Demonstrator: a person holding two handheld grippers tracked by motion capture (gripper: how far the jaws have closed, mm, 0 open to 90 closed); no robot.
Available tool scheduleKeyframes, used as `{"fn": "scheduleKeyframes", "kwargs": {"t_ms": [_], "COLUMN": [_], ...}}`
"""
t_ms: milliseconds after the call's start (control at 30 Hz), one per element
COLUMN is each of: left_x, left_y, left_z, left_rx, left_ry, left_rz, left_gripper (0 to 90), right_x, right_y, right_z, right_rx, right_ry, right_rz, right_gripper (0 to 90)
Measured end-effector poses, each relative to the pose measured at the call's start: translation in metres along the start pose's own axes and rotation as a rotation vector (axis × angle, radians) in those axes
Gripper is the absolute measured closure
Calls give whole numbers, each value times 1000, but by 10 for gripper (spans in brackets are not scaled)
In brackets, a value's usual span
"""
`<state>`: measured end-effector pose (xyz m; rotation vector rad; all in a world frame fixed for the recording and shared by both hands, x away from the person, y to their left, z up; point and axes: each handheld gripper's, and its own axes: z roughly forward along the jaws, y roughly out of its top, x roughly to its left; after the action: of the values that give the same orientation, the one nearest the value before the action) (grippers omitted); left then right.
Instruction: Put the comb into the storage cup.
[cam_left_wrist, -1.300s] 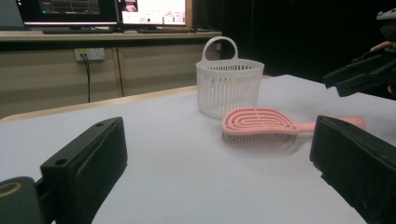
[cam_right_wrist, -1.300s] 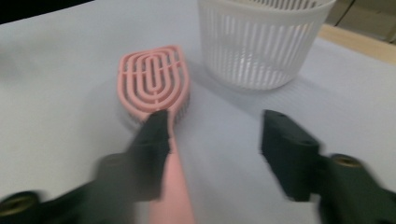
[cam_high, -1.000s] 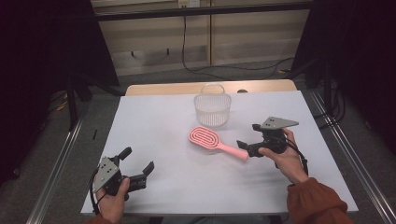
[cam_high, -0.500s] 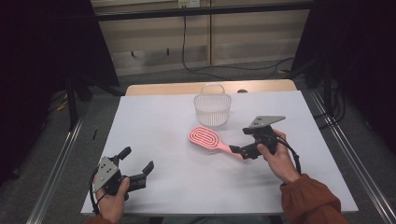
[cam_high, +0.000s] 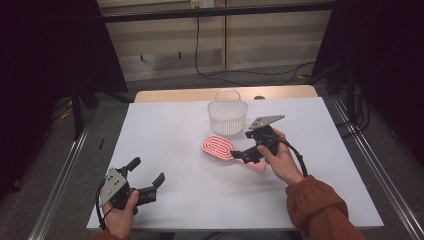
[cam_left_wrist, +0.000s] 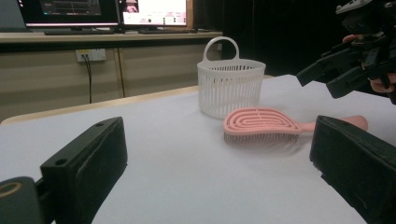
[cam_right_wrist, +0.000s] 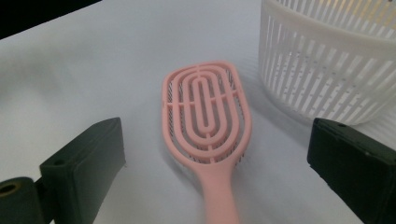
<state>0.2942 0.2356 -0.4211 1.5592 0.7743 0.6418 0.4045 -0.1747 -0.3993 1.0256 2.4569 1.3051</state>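
**Hairbrush Waits Between Open Jaws**

Table (cam_high: 165, 125), white-topped, carries a slatted white basket (cam_high: 227, 116) at its far middle. Just in front lies a pink hairbrush (cam_high: 219, 147), bristles down, handle toward the right gripper (cam_high: 239, 155), whose jaws, just opening, stand wide astride the handle without touching. Near the front left corner, the left gripper (cam_high: 149, 179) gapes wide, holding nothing.
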Motion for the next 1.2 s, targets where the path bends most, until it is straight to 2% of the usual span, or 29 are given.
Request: {"fn": "scheduleKeyframes", "kwargs": {"t_ms": [200, 300, 400, 567, 833, 1200], "left_x": [0, 0, 0, 0, 1, 1], "left_y": [0, 0, 0, 0, 0, 0], "left_z": [0, 0, 0, 0, 0, 1], "left_rx": [0, 1, 3, 4, 6, 6], "left_ry": [0, -1, -3, -3, -8, -8], "left_rz": [0, 1, 2, 4, 2, -1], "left_gripper": [40, 40, 39, 40, 40, 40], "right_x": [-5, -5, -6, -5, -3, -3], "right_y": [10, 12, 15, 24, 31, 36], "right_z": [11, 17, 23, 30, 44, 56], "right_rx": [58, 75, 105, 134, 217, 298], "right_ry": [8, 23, 31, 47, 51, 67], "right_rz": [1, -22, -19, -47, -89, -86], "right_gripper": [36, 32, 40, 42, 47, 90]}}
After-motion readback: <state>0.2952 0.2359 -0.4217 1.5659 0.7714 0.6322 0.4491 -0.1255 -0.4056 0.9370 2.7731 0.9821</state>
